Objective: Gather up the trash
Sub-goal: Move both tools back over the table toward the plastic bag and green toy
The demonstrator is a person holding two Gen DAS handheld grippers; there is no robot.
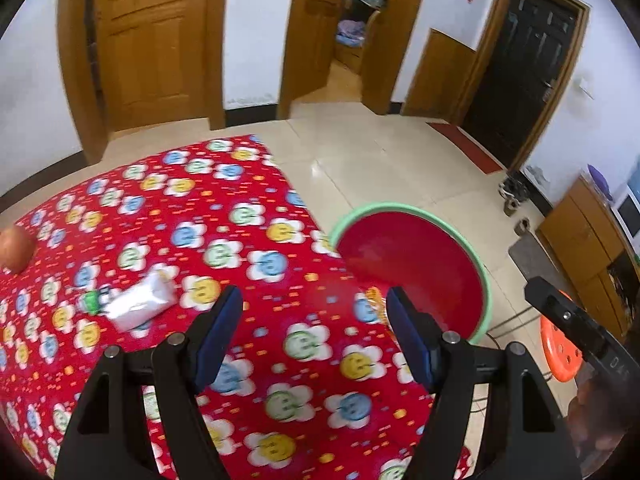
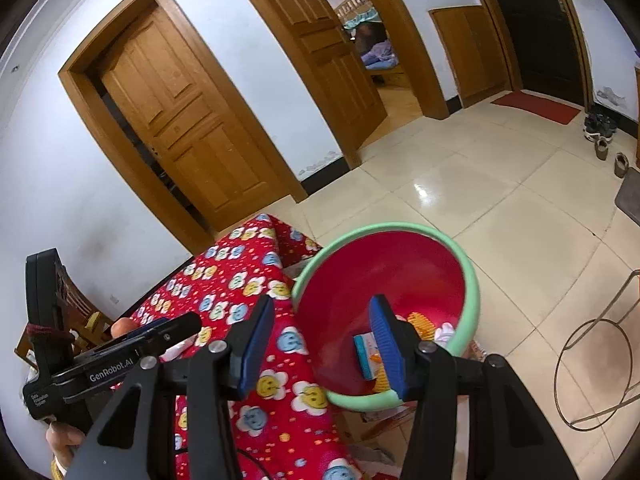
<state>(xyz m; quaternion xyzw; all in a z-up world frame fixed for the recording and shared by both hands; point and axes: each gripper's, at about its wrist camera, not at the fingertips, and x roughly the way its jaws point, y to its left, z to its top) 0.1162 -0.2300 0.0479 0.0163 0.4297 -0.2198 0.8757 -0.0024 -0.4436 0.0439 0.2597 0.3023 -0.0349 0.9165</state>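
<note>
The left gripper (image 1: 314, 308) hovers over the desk (image 1: 248, 344), which is covered in a red cloth printed with smiling flowers. Its 2 fingers (image 1: 218, 332) stand wide apart with nothing between them. Ahead and to the left on the cloth lies a crumpled white wrapper (image 1: 140, 302), touching a small green and white bottle (image 1: 93, 301) on its left side. Farther left, near the edge of the view, sits a round orange-brown fruit (image 1: 15, 249). Past the desk's right edge stands a red basin with a green rim (image 1: 416, 276), and beside it on the floor an orange stool (image 1: 560, 354).

The right gripper (image 2: 322, 338) is held above the gap between desk (image 2: 248, 292) and basin (image 2: 400, 272). Its fingers (image 2: 386, 346) are also spread wide and hold nothing; the right finger hangs over the basin's mouth. Inside the basin, at the bottom, lie a small blue and white box (image 2: 366, 354), an orange ridged piece (image 2: 422, 322) and a bit of white and pink wrapping (image 2: 444, 332). The box is partly hidden behind the right finger. The left gripper's body (image 2: 104, 364) shows at the lower left of this view, above the cloth. A wire stand (image 2: 600, 364) rests on the tiled floor to the right of the basin.
</note>
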